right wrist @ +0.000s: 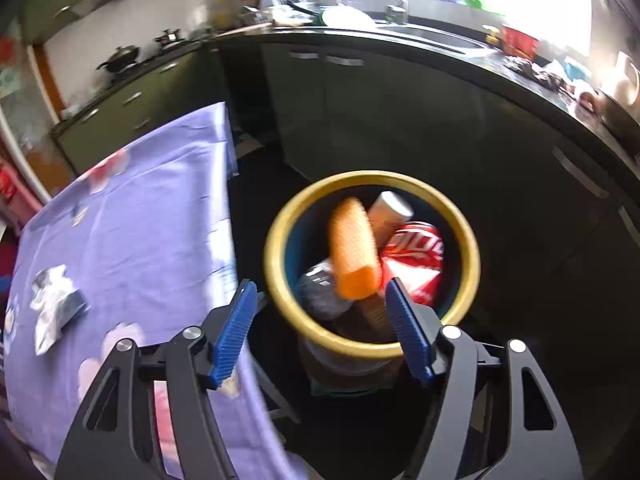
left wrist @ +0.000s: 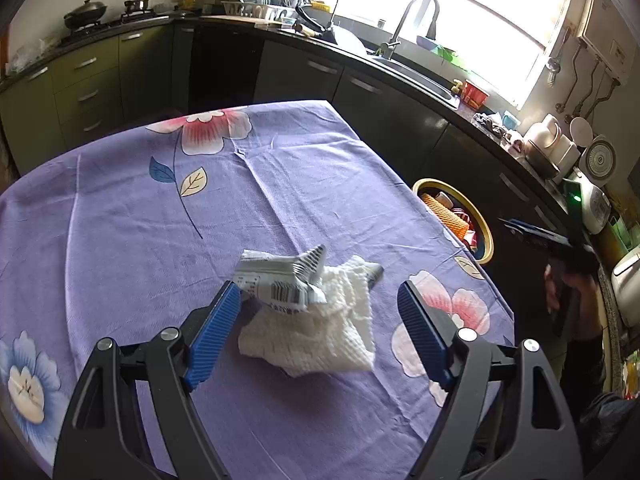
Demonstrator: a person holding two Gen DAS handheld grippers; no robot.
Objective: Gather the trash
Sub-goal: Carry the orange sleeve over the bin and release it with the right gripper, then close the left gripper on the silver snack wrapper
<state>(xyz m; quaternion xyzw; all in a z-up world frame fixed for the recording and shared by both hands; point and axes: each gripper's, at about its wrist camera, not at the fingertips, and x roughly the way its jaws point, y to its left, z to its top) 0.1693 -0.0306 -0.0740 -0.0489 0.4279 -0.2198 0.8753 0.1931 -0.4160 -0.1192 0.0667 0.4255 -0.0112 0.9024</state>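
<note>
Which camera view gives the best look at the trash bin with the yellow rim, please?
The right wrist view: the trash bin sits centred below the open right gripper, its whole rim and contents visible, though blurred. The left wrist view shows only part of it, cut off by the table edge.

crumpled wrapper (left wrist: 280,284) atop white tissue (left wrist: 316,336), bin (right wrist: 372,184) seemingly full

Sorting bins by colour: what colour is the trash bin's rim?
Yellow rim; clearest in the right wrist view.

Bright window (left wrist: 432,12) over the far sink (left wrist: 416,68) — dark cabinets (left wrist: 384,120) wrap round, stove (left wrist: 100,20) far left, purple floral tablecloth (left wrist: 120,240) near.
</note>
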